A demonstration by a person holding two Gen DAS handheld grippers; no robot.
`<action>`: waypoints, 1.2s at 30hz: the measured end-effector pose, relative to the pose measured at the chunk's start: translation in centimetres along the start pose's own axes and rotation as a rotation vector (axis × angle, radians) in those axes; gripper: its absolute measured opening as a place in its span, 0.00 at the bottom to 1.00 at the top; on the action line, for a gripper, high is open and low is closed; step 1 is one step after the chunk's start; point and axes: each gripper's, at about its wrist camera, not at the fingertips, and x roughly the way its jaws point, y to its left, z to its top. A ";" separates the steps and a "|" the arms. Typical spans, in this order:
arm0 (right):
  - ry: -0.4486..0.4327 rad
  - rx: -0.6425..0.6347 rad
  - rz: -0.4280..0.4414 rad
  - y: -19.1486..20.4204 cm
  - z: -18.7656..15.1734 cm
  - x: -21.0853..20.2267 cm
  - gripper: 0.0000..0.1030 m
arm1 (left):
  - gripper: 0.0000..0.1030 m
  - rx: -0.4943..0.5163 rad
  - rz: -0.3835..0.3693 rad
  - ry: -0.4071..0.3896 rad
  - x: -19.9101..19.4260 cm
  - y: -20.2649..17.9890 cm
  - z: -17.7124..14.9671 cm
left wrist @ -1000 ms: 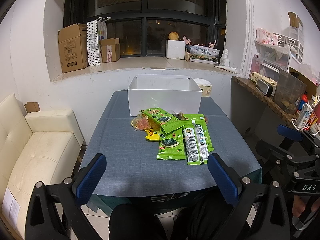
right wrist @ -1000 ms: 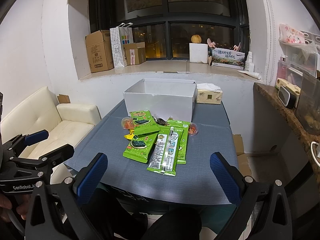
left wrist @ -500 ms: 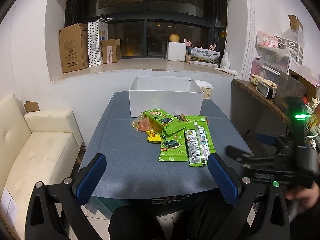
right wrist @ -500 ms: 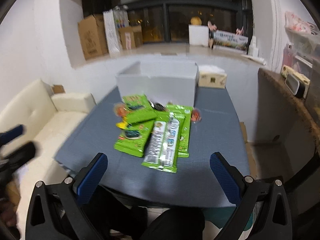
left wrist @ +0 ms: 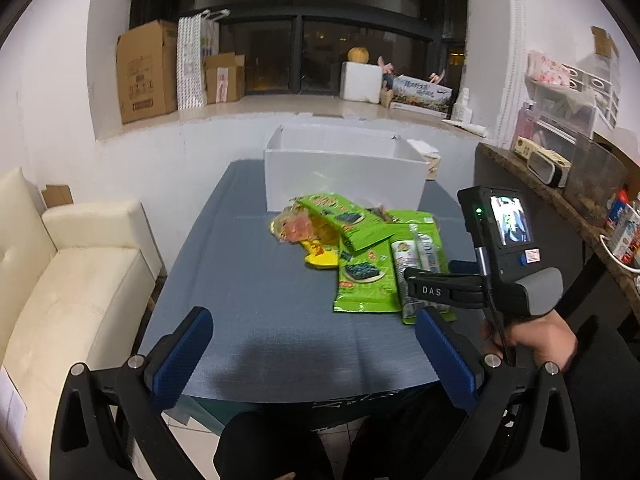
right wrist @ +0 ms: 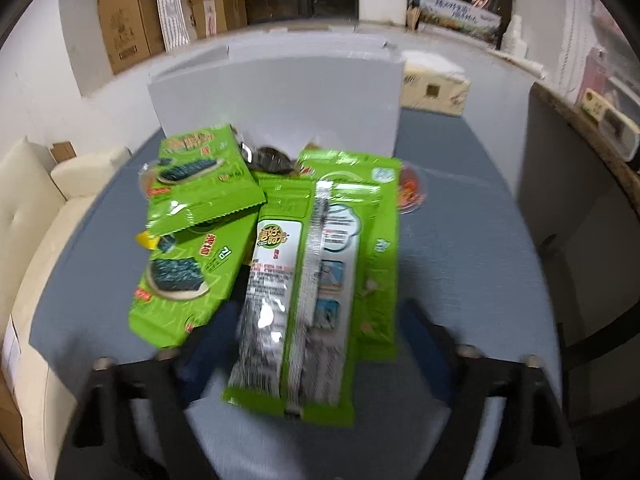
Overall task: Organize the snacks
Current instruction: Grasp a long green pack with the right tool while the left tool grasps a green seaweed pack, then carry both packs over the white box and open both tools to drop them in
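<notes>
Green snack packets (right wrist: 296, 280) are heaped on the grey table (left wrist: 256, 292) just in front of a white box (left wrist: 344, 176). The right gripper (right wrist: 304, 344) is seen closing around the long packet; the left gripper (left wrist: 316, 356) is held wide open, empty.

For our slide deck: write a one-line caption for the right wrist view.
Right claw, closing, straddles the nearest green snack packet in the pile before the white box.

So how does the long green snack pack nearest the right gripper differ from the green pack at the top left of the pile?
The long pack lies back-up, showing a seam and white printed panels; the top-left pack lies face-up, showing a seaweed picture. The long pack is longer and narrower and reaches the table's near edge; the top-left pack is shorter and sits by the white box. Both are green and unopened, as far as visible.
</notes>
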 end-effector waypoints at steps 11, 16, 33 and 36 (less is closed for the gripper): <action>-0.018 0.008 0.046 0.4 0.3 0.6 0.68 | 1.00 -0.027 -0.014 0.050 3.2 1.1 -0.2; -0.068 0.027 0.067 -1.1 -0.1 -2.2 0.68 | 1.00 0.012 -0.041 0.082 4.7 -0.1 0.2; -0.178 0.157 0.096 -8.6 -4.0 -10.9 0.68 | 0.98 0.111 -0.074 0.229 19.2 -6.2 1.9; -0.174 0.168 0.100 -8.9 -4.1 -10.6 0.68 | 0.70 0.139 -0.057 0.241 19.7 -6.5 1.9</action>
